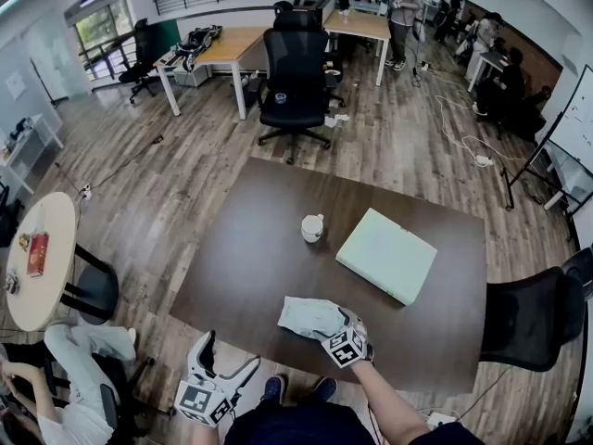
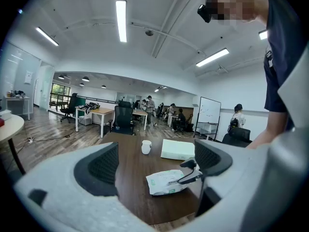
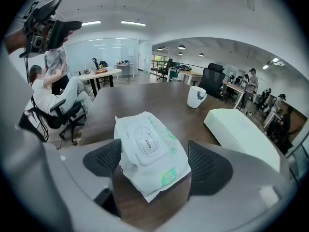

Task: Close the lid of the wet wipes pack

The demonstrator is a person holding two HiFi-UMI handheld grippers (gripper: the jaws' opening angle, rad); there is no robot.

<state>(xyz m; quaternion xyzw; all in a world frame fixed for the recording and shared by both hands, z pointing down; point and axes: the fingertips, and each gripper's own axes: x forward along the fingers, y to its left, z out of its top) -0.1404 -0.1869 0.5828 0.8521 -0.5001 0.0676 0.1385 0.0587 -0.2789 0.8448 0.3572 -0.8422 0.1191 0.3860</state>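
The white wet wipes pack (image 1: 306, 315) (image 2: 166, 181) lies flat on the dark table (image 1: 250, 248) near its front edge. In the right gripper view the pack (image 3: 147, 149) shows its lid lying flat against the pack, label up. My right gripper (image 1: 341, 323) (image 3: 154, 156) hovers over the pack's near end, with its jaws apart on either side of the pack and not pressing it. From the left gripper view, its black fingers (image 2: 189, 172) sit over the pack's right end. My left gripper (image 1: 229, 358) (image 2: 155, 158) is open and holds nothing, off the table's front left corner.
A white cup (image 1: 312, 227) (image 3: 196, 96) stands mid-table, and a pale green box (image 1: 386, 254) (image 3: 241, 132) lies to its right. A black chair (image 1: 533, 318) is at the table's right, another (image 1: 295, 72) beyond the far edge. A seated person (image 1: 79, 360) is at the left.
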